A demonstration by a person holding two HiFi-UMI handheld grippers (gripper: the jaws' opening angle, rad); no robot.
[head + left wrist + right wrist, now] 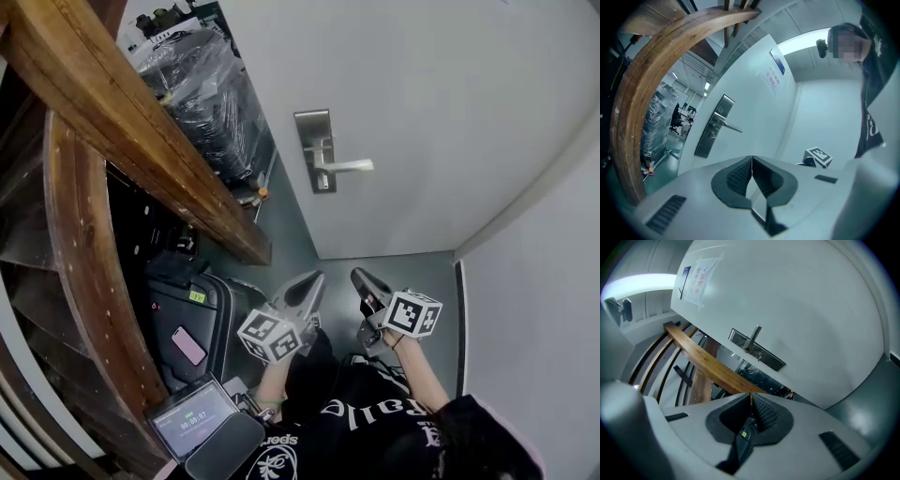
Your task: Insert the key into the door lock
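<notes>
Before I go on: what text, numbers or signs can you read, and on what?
"00:09:07", roughly: tablet screen, lower left.
"reds": shirt, at its hem; its larger lettering is unclear.
Blurred, unreadable: door notice.
Too small: yellow tag on black case.
Too small: green sticker on key in right claw.

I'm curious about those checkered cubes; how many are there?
2: one marker cube on the left hand-held gripper, a second marker cube on the right hand-held gripper beside it. None appears hidden.
</notes>
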